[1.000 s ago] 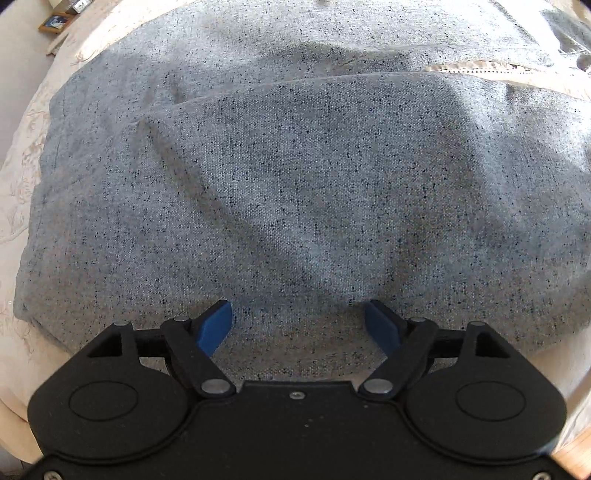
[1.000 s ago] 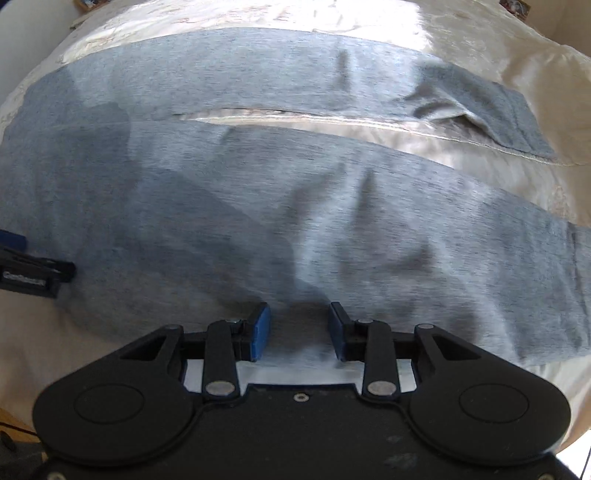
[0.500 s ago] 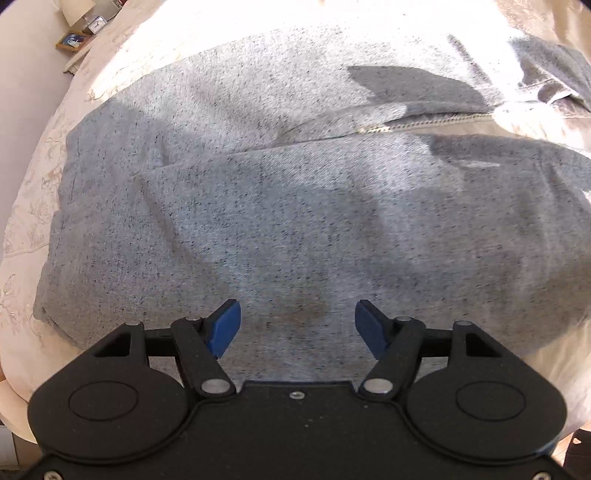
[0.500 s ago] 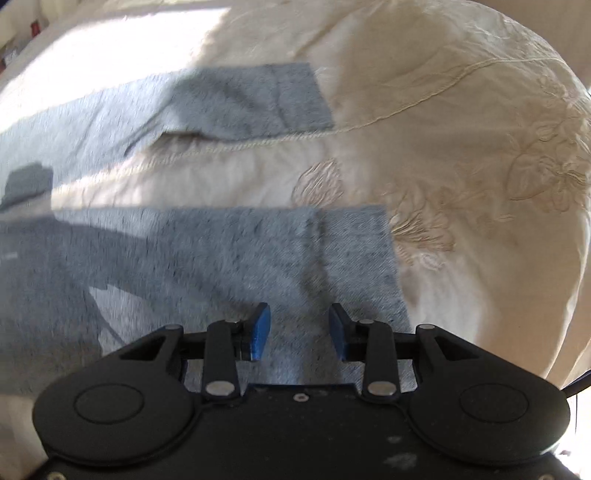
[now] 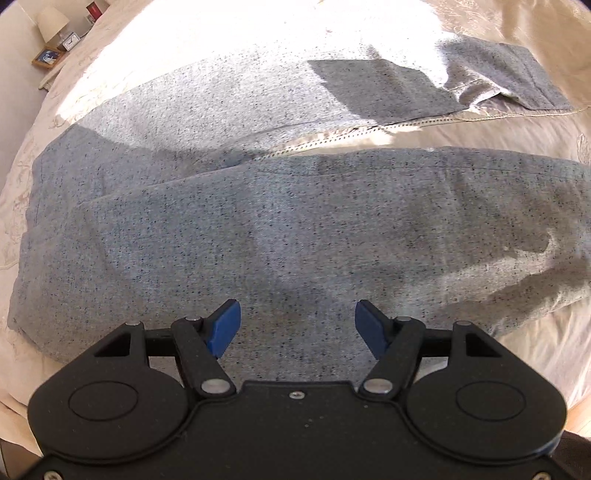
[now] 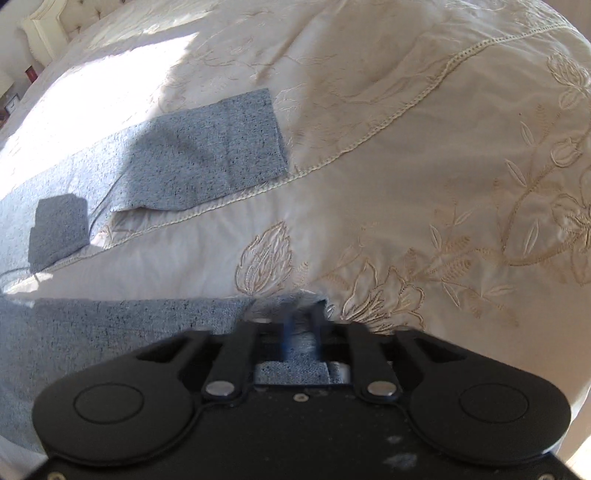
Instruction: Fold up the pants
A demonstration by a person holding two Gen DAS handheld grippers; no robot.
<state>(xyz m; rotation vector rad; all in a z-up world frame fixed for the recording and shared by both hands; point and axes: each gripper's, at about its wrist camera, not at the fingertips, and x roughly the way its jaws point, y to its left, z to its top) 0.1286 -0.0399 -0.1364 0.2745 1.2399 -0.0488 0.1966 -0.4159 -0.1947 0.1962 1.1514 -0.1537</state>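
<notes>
Around you lies a cream embroidered bedspread (image 6: 424, 192), satiny, with stitched flowers and a corded seam; a bedside lamp (image 5: 51, 23) stands far off. The pants (image 5: 295, 229), speckled grey knit, lie flat with 2 legs apart. Your left gripper (image 5: 295, 325) hovers wide open over the thigh. Your right gripper (image 6: 301, 325) has just been closing, its jaws pinching the near leg's hem (image 6: 291, 365).

Speckled grey fabric pants (image 5: 295, 229) cover the near bed; bare cream embroidered bedspread (image 6: 424, 192) lies open beyond both leg ends and between the legs. A small bedside lamp (image 5: 51, 22) stands well apart, far left.
</notes>
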